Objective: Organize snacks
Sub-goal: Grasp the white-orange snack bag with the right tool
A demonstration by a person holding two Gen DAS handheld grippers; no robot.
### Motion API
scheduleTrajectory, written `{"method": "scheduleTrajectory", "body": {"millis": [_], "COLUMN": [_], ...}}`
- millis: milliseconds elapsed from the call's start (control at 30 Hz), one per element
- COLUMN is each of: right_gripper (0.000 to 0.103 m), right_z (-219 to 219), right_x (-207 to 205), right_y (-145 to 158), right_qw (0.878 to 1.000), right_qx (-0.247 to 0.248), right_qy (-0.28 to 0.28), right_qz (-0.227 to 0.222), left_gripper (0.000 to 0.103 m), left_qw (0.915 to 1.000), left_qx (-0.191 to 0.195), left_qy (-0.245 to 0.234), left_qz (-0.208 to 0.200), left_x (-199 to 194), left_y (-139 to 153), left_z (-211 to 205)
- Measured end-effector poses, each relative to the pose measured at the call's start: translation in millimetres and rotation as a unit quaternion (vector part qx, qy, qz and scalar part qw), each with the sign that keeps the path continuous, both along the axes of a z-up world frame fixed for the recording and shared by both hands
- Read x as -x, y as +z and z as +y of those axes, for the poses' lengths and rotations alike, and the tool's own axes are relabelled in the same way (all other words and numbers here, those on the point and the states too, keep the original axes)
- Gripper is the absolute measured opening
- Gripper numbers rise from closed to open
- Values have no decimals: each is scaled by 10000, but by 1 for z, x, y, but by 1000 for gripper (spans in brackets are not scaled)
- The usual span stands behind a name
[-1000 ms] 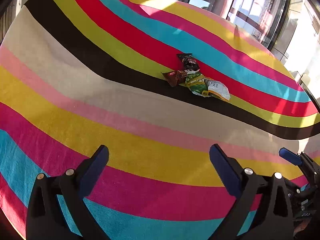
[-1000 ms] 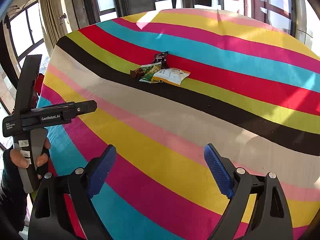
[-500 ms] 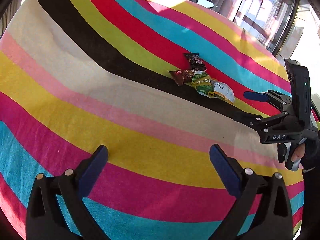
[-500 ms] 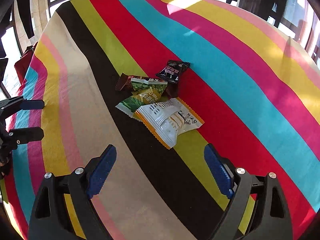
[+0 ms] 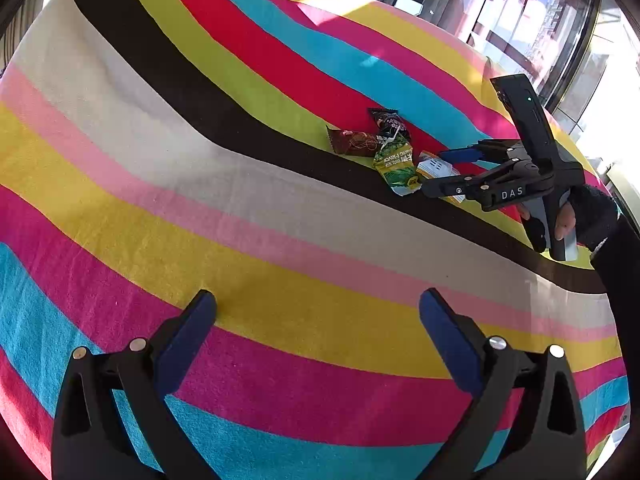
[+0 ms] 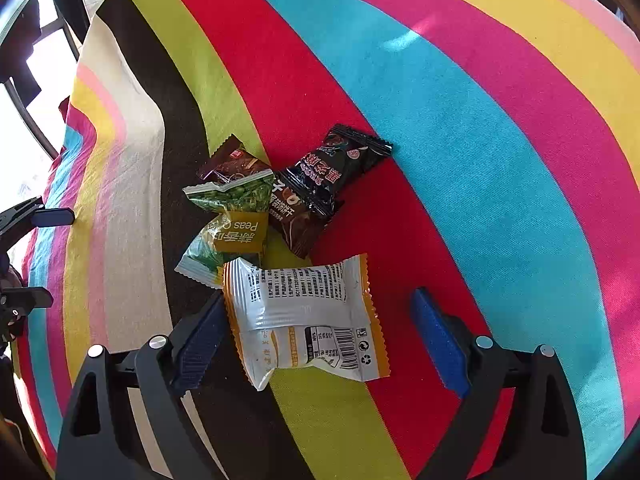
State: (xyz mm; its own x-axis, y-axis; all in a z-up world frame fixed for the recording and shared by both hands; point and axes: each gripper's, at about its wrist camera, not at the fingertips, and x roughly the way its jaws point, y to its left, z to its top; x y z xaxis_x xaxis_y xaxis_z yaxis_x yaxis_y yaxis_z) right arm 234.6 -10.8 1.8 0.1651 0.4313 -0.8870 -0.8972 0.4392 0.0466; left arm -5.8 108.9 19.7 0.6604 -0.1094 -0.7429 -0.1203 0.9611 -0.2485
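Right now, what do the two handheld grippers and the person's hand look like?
Both grippers, left gripper and right gripper, have black plastic frames with silver rivets and blue ridged pads. Seen from the left wrist view, the right gripper's body carries white letters "DAS". The hand holding it wears a black knit glove and a dark sleeve.

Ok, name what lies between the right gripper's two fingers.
The white-and-orange snack packet lies between the closing right gripper fingers, ungripped, in the right wrist view.
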Motion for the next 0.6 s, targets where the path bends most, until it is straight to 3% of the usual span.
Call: {"method": "scheduleTrajectory", "body": {"millis": [100,133,200,333,600], "right_gripper": [61,49,39,37,37], "right_z": [-10,-17,-34,-60,-128], "right_x": [7,10,24,81,185], "right_y": [2,3,5,13,23], "right_qw": [9995,9988,9959,9880,9607], "right_qx": [-240,-321,-453,-494,-822], "right_qy": [-189,-343,-750,-1319,-2558], "right_qz": [-92,-134,-208,-636,-695], "left_gripper": [101,101,101,101,101], "left_qw": [10000,10000,10000,10000,9998], "left_qx": [-26,-31,-39,-55,-165], "left_qy": [-2,-1,0,3,5], "left_qz": [11,12,15,21,69], "left_x": [-1,0,0,0,-3], "left_y": [0,0,1,1,0], "left_z": [0,0,0,-1,-4]}}
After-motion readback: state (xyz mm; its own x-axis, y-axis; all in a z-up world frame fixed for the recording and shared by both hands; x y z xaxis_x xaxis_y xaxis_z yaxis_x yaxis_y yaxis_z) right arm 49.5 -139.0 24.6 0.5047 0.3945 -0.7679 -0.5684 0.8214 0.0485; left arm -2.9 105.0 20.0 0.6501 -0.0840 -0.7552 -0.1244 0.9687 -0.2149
